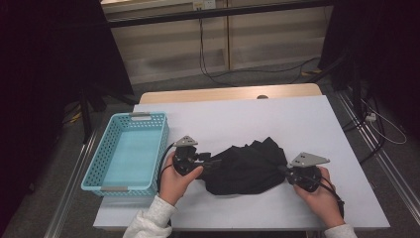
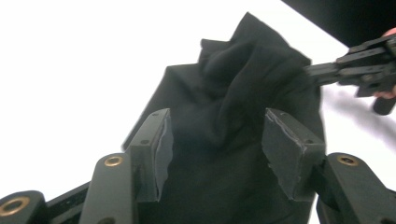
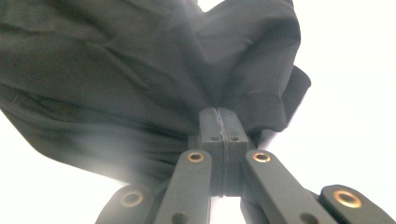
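A crumpled black cloth [image 1: 247,168] lies on the white table cover [image 1: 297,124], between my two hand-held grippers. My left gripper [image 1: 214,162] points at the cloth's left end. In the left gripper view its jaws stand apart, open [image 2: 217,154], with the black cloth [image 2: 233,107] under and between them and the pads off it. My right gripper [image 1: 283,170] is at the cloth's right edge. In the right gripper view its pads [image 3: 223,123] are pressed together, shut on a pinched fold of the cloth [image 3: 116,70]. The right gripper [image 2: 327,70] also shows far off in the left gripper view.
A light blue perforated basket [image 1: 94,171] stands at the table's left edge, with nothing inside. The wooden table edge [image 1: 228,93] runs along the back. Cables [image 1: 208,69] lie on the floor behind the table.
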A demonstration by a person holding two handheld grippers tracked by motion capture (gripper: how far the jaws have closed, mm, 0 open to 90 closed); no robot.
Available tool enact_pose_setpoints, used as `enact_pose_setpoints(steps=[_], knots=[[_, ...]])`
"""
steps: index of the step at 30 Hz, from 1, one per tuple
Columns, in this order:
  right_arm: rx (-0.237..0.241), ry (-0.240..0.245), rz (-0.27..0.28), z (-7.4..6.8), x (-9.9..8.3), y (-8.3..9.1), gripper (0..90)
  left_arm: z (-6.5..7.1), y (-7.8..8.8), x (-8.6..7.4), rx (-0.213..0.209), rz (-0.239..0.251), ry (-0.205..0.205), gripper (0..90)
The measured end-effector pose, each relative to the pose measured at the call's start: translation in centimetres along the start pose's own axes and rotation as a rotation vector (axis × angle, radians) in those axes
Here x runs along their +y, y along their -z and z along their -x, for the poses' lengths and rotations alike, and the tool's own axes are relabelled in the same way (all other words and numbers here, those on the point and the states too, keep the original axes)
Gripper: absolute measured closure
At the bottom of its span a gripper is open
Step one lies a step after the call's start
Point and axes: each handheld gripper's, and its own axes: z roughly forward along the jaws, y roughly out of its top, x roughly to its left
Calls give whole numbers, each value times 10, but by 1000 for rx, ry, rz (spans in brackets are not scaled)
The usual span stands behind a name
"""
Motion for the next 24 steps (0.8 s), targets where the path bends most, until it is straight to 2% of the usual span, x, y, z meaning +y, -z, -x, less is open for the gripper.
enact_pose_setpoints(steps=[3, 7, 11, 15, 18, 21, 24], knots=[[-39, -2, -23, 6, -3, 0, 900, -6, -1, -3, 33, -7, 8, 415], [-23, -15, -9, 10, -5, 1, 900, -13, -5, -8, 70, -27, 17, 389], [-3, -8, 16, 4, 1, 3, 900, -22, -12, -16, 101, -44, 48, 364], [28, -12, 36, 0, 6, 4, 900, -26, -15, -20, 109, -77, 47, 365], [41, -21, 57, -2, 9, 5, 848, -27, -16, -22, 113, -93, 43, 378], [57, -31, 82, -6, 14, 6, 748, -26, -18, -24, 114, -99, 43, 412], [80, -38, 99, -11, 21, 4, 611, -25, -20, -26, 110, -118, 54, 442]])
